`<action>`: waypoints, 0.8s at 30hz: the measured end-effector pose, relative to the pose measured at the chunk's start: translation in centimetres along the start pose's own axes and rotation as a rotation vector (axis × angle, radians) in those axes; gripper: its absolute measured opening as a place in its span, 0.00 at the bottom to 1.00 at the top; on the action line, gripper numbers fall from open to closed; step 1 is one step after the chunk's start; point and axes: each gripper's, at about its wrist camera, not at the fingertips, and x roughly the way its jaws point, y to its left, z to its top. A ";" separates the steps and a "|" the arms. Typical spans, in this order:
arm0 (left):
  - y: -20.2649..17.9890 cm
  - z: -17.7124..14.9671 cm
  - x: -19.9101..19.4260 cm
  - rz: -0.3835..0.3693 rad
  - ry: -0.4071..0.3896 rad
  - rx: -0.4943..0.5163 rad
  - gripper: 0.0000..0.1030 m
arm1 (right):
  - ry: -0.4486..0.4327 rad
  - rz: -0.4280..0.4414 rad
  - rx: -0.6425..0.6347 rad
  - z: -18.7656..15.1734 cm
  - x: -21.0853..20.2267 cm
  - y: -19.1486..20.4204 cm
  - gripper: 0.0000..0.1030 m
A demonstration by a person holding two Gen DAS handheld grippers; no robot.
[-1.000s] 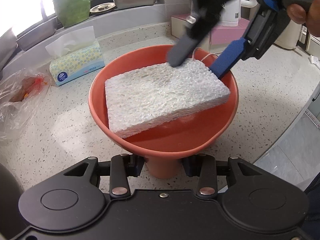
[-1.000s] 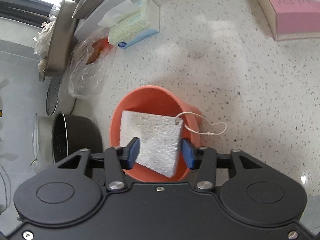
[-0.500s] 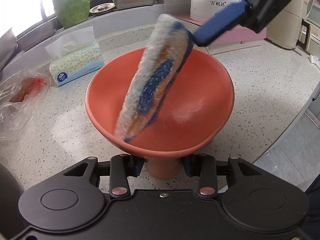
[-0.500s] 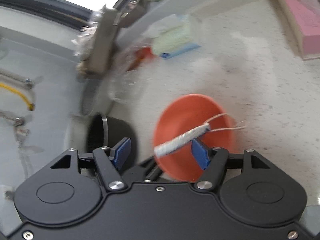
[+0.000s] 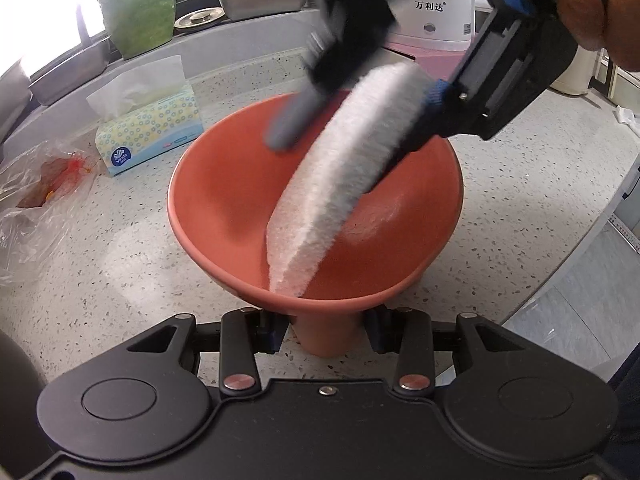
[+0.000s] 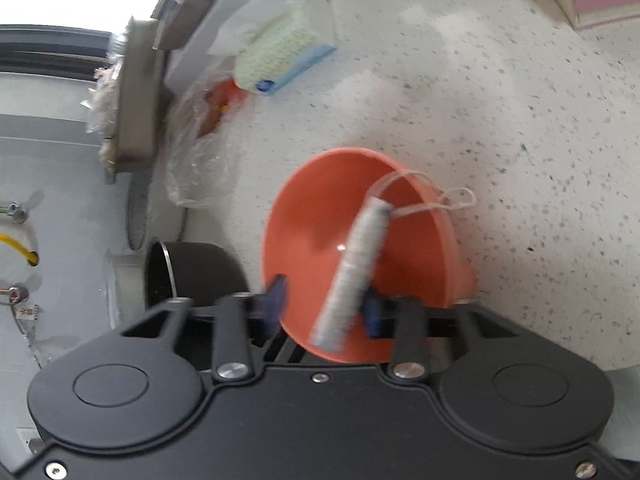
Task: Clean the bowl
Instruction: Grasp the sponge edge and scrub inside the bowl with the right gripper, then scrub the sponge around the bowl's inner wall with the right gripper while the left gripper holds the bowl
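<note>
The left gripper sits closest to its camera. Its blue-padded fingers pinch the narrow round foot of the bowl from both sides. The bowl is smooth terracotta-orange plastic, a wide flaring cone on a short stem, and it stands over the pale speckled stone bench.

A thick white sponge, coarse and porous, stands on its long edge inside the bowl, with its lower end resting on the near wall. A thin string loop hangs from the sponge's far end over the rim.

The right gripper reaches down from above, held by a person's hand, and its fingers have just been closing with the sponge between them. The blue finger lies against one face of the sponge. The other finger is blurred and stands just off the opposite face, so the sponge is not pinched.

Beyond the bowl lie a soft paper-wrapped tissue pack and a crinkled clear plastic bag. Farther back, on the ledge, are a green textured pot, a steel tray and a glossy white appliance.
</note>
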 end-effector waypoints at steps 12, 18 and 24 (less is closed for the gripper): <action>0.0 -0.1 0.0 -0.002 -0.010 0.013 0.37 | 0.001 -0.348 -0.656 -0.9 -0.3 6.0 0.11; 0.1 -0.1 0.2 0.000 -0.014 -0.001 0.37 | 0.031 -0.496 -1.084 -3.2 1.6 9.4 0.11; 0.6 0.0 0.3 0.012 -0.010 -0.014 0.37 | 0.095 -0.428 -1.259 -5.0 3.3 11.0 0.11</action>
